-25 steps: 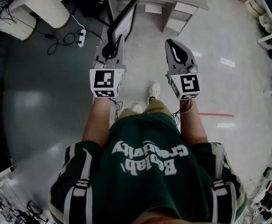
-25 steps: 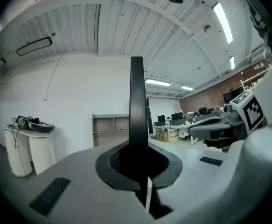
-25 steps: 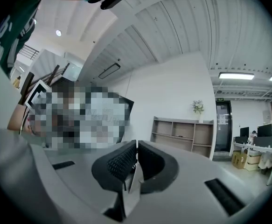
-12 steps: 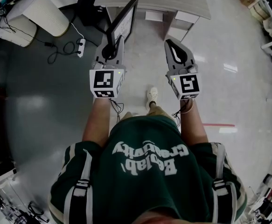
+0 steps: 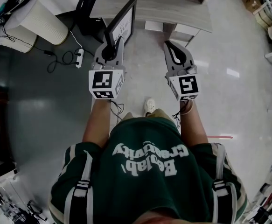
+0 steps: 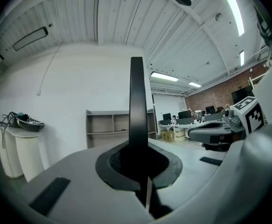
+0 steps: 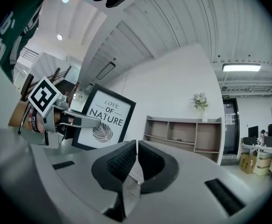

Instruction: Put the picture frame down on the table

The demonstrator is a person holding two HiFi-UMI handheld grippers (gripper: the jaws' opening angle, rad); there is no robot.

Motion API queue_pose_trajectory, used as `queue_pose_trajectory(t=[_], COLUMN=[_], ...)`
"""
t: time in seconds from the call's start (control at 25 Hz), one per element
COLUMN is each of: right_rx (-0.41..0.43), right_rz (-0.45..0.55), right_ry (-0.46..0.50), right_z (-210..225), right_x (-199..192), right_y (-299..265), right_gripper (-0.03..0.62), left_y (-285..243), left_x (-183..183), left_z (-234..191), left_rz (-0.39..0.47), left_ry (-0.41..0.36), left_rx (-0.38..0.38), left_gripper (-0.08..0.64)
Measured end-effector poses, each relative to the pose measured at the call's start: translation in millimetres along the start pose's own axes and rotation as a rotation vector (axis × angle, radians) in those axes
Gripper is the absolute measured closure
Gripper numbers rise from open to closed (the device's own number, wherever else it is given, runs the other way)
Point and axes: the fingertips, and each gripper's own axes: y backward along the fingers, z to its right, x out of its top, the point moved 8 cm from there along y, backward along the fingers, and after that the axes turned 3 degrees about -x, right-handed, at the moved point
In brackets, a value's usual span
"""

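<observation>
A person in a dark green printed shirt (image 5: 145, 167) stands on a pale glossy floor (image 5: 229, 92) with both forearms held forward. The left gripper (image 5: 110, 48) pinches one edge of the black rectangular picture frame (image 5: 122, 21); in the left gripper view the thin black edge rises straight up from between the jaws. The frame is upright in the air, its white print reading "LOVE OF NATURE" above a leaf. The right gripper (image 5: 174, 54) is beside it, apart from the frame; its ribbed black pads (image 7: 119, 160) are pressed together on nothing. Just ahead lies the grey wooden table (image 5: 163, 6). Farther off, an open grey shelf unit (image 7: 187, 135) stands against a white wall, with a small vase of flowers (image 7: 200, 101) on top.
</observation>
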Motion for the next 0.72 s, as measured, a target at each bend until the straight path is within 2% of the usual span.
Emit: queue_pose_trajectory(t=[0.32, 0.72], right_rx=[0.022, 0.051], right_rz=[0.028, 0.054], right_ry=[0.02, 0.005], right_z=[51, 80], right_x=[-3, 3], right_y=[-35, -58], right_gripper=[0.552, 0.553], left_y=[-55, -89], left_x=[6, 19], left_z=[1, -6], left_rz=[0.016, 0.006], left_ry=[0.005, 0.031], left_rx=[0.023, 0.035], left_gripper=[0.532, 0.532])
